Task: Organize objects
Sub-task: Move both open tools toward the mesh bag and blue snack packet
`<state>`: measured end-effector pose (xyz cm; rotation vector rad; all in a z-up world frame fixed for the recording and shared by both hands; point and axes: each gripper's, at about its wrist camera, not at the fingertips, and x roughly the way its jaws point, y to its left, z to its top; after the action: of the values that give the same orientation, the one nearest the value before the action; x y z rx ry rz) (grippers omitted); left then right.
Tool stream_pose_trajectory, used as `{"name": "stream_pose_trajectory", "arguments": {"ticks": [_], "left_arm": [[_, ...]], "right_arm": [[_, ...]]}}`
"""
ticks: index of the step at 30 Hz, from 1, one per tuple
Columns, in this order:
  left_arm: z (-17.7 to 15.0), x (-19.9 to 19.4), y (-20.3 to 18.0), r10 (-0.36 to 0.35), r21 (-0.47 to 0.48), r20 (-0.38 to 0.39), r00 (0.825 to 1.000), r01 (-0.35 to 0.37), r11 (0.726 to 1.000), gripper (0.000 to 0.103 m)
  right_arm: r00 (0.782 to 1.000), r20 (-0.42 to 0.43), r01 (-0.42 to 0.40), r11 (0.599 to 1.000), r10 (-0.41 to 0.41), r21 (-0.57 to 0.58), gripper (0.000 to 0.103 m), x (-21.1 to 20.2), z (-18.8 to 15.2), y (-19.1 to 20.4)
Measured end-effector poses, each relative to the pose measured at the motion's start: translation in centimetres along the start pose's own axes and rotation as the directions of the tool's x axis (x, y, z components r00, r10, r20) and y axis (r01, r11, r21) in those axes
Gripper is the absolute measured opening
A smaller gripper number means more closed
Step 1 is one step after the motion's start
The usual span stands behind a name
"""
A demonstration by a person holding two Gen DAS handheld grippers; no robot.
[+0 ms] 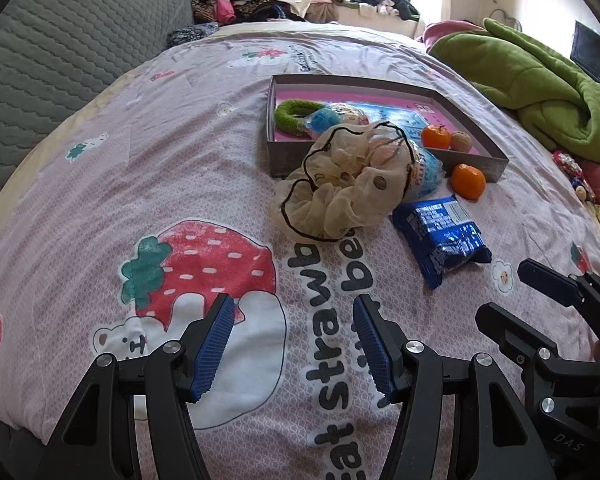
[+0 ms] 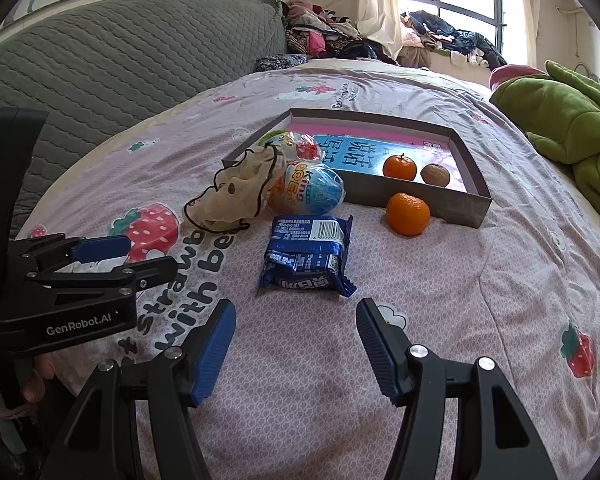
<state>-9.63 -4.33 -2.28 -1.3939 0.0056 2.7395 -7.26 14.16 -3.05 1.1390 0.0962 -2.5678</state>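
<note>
Both your left gripper (image 1: 294, 344) and right gripper (image 2: 296, 350) stand released, holding nothing; the blue snack packet (image 2: 308, 254) lies mid-frame, outside the box (image 2: 452, 202); next, I judge, advance the right gripper and grasp it.

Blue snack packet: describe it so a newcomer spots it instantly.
On the pink strawberry bedsheet, find the grey box with the pink floor. The blue snack packet lies flat on the sheet outside it, nearest the right gripper. It alone is dark blue crinkled foil with a white barcode, unlike the loose orange beside it.
</note>
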Motion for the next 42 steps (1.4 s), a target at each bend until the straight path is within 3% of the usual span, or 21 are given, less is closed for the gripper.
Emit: {"name": "stream_pose_trajectory", "arguments": {"ticks": [42], "left_arm": [[6.5, 3.3, 0.8, -0.021, -0.022, 0.033, 0.999, 0.022, 1.0, 0.063]], "right_arm": [[1.0, -0.016, 0.007, 1.0, -0.007, 0.0, 0.062, 3.6, 2.4, -0.7]]}}
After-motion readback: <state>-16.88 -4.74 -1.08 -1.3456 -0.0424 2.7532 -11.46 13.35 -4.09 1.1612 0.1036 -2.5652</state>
